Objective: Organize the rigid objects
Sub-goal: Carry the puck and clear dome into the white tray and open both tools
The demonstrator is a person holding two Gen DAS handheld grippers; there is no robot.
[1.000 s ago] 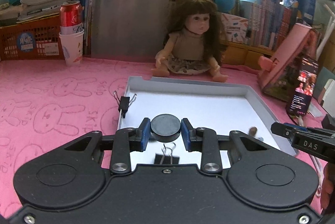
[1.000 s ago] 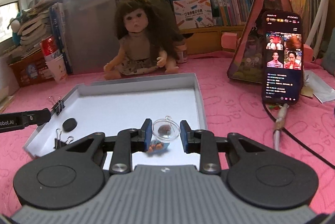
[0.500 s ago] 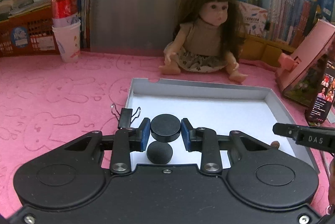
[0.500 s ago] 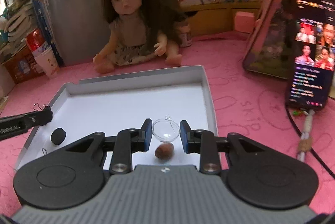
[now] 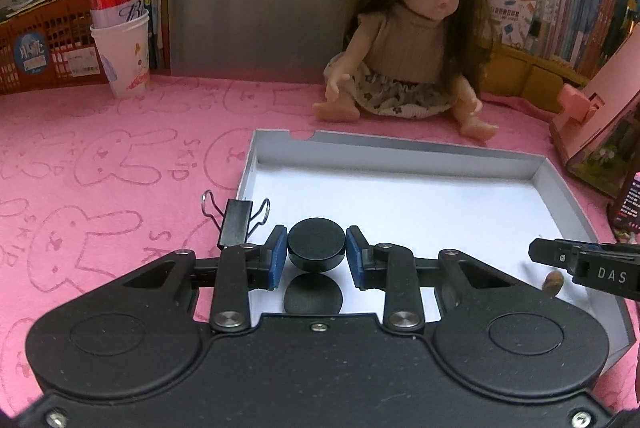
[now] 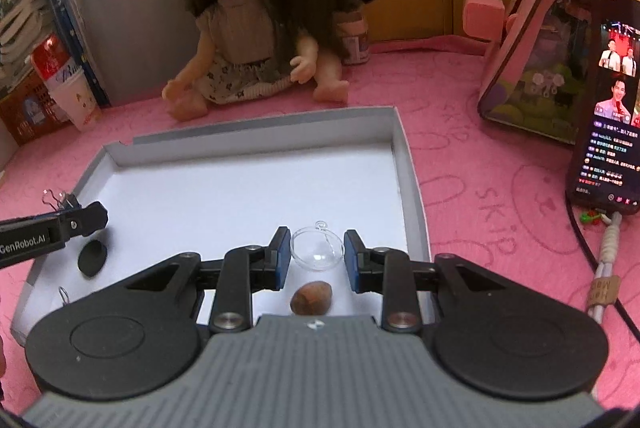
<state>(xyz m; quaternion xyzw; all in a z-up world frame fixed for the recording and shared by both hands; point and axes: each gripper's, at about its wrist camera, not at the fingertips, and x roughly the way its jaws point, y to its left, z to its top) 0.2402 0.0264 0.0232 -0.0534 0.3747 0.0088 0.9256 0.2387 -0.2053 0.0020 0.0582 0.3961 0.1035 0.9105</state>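
My left gripper [image 5: 317,251] is shut on a black round puck [image 5: 317,246], held over the near left part of the white tray [image 5: 400,144]. A second black puck [image 5: 313,295] lies on the tray floor just beneath it. My right gripper [image 6: 317,251] is shut on a clear glass bauble [image 6: 317,250] over the tray's near right part [image 6: 412,188]. A brown nut [image 6: 311,297] lies on the tray below it. In the right wrist view the left gripper's tip [image 6: 86,218] shows at the left, above the lying black puck [image 6: 93,257].
A black binder clip [image 5: 236,220] lies on the pink mat by the tray's left edge. A doll [image 5: 416,40] sits behind the tray. A red can in a paper cup [image 5: 120,20] stands back left. A lit phone [image 6: 608,88] leans at the right, with its cable [image 6: 600,288] trailing forward.
Both grippers have moved forward over the tray and tipped down, so doll and tray loom larger. The binder clip under the left gripper and the beaded thing under the right dropped from view.
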